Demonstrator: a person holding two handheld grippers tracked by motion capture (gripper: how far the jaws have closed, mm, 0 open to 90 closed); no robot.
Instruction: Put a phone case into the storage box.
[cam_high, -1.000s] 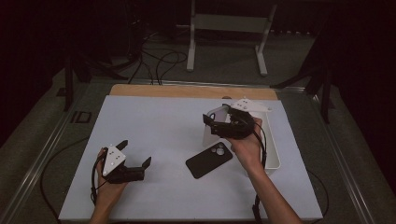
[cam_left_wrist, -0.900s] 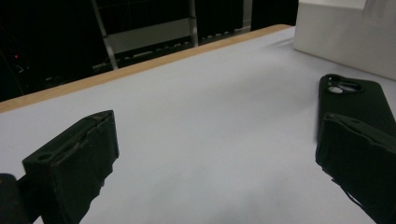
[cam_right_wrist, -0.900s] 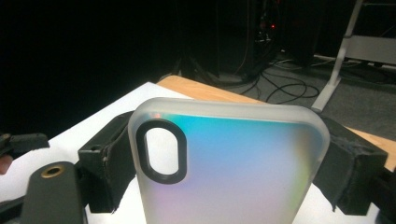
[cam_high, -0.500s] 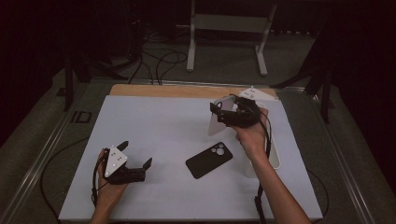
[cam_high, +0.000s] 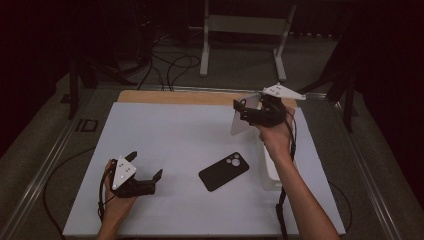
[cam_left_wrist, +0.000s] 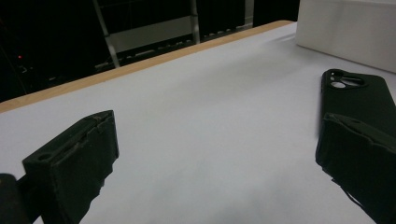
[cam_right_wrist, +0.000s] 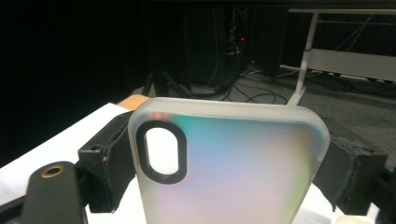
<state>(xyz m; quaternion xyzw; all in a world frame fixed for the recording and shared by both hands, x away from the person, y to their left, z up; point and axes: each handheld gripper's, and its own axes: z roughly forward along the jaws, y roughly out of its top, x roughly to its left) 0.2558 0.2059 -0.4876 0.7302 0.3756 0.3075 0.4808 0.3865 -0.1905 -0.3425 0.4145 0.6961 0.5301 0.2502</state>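
My right gripper (cam_high: 246, 113) is raised over the table's far right part, shut on a frosted white phone case (cam_high: 241, 124). In the right gripper view the case (cam_right_wrist: 233, 172) stands upright between the two jaws, its oval camera hole at the upper left. A black phone case (cam_high: 223, 171) lies flat near the table's middle, camera holes toward the far right. My left gripper (cam_high: 146, 165) rests low at the front left, open, with nothing between its jaws. In the left gripper view the black case (cam_left_wrist: 359, 100) lies just beyond the right jaw of the gripper (cam_left_wrist: 219, 154).
A white box (cam_high: 272, 170) sits at the table's right side under my right forearm, seen as a white box (cam_left_wrist: 350, 28) in the left gripper view. The white table top (cam_high: 175, 135) has a wooden far edge (cam_high: 175, 96). A metal stand (cam_high: 240, 22) and cables lie beyond.
My right gripper has carried the frosted case up and toward the far right. The left gripper and the black case have stayed put.
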